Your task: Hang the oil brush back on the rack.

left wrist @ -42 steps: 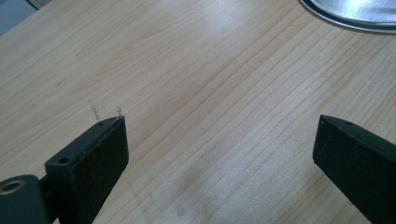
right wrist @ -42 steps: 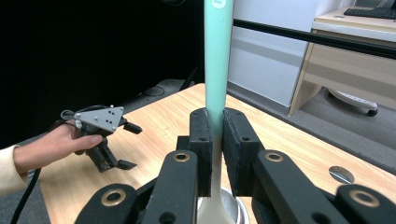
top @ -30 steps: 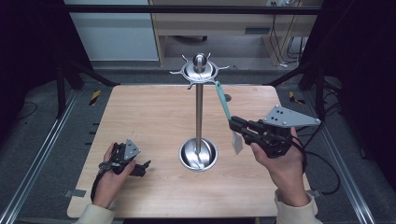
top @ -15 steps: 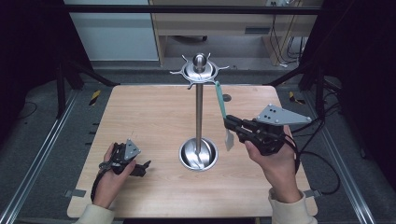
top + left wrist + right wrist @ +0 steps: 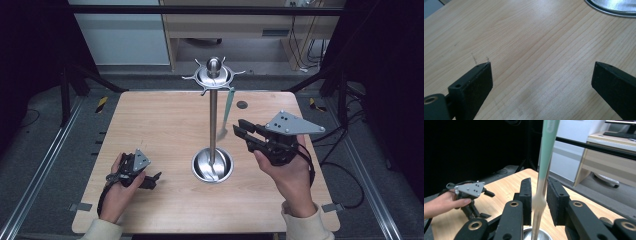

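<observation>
**Now: utensil on stand, right claw let go**

Item 1, utensil (image 5: 228,106). Teal handle, pale tined head. It hangs from a hook at the top of the stand (image 5: 213,120), on the side toward your right hand. A second ago it was slanted out toward your claw. It now drops nearly straight beside the pole, its lower end blurred in the high view, probably from swinging.

Item 2, right gripper (image 5: 239,128). Released. In the right gripper view the jaws stand a narrow gap apart, with the utensil's head (image 5: 539,202) seen between them. The high view puts that head just ahead of the tips, not inside them. You have drawn your hand slightly up and in over the last second.

Item 3, left gripper (image 5: 152,180). Released, with the jaws wide apart. It sits low over the bare table (image 5: 150,125), near the stand's round base (image 5: 614,6), and has not moved.

Judgement: the hanging looks done, provided the hook keeps the utensil once it settles. You can back your right hand straight away from the handle.
</observation>
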Action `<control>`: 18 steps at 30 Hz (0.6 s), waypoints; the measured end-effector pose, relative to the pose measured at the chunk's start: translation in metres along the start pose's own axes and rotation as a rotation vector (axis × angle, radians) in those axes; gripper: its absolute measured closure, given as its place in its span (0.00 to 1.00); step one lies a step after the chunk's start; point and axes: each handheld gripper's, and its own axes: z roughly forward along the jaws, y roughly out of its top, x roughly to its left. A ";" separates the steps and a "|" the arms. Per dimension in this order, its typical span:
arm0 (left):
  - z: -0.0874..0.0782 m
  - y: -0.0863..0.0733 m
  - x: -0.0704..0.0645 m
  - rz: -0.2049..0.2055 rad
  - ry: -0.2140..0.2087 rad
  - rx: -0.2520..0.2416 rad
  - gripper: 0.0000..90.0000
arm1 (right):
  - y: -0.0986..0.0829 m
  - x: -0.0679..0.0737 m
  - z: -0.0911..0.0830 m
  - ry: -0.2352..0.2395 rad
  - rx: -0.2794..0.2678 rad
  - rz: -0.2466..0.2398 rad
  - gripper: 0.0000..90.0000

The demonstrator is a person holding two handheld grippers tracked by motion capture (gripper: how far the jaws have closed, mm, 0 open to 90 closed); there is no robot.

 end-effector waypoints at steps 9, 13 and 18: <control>0.000 0.000 0.000 -0.001 0.001 0.000 0.03 | 0.000 -0.002 -0.003 -0.086 0.018 0.002 0.69; 0.000 0.000 0.000 -0.001 -0.001 -0.001 0.03 | -0.002 -0.008 -0.002 -0.136 0.037 0.018 0.52; 0.000 0.000 0.000 -0.002 0.001 0.001 0.03 | -0.004 -0.014 -0.001 -0.190 0.055 0.034 0.35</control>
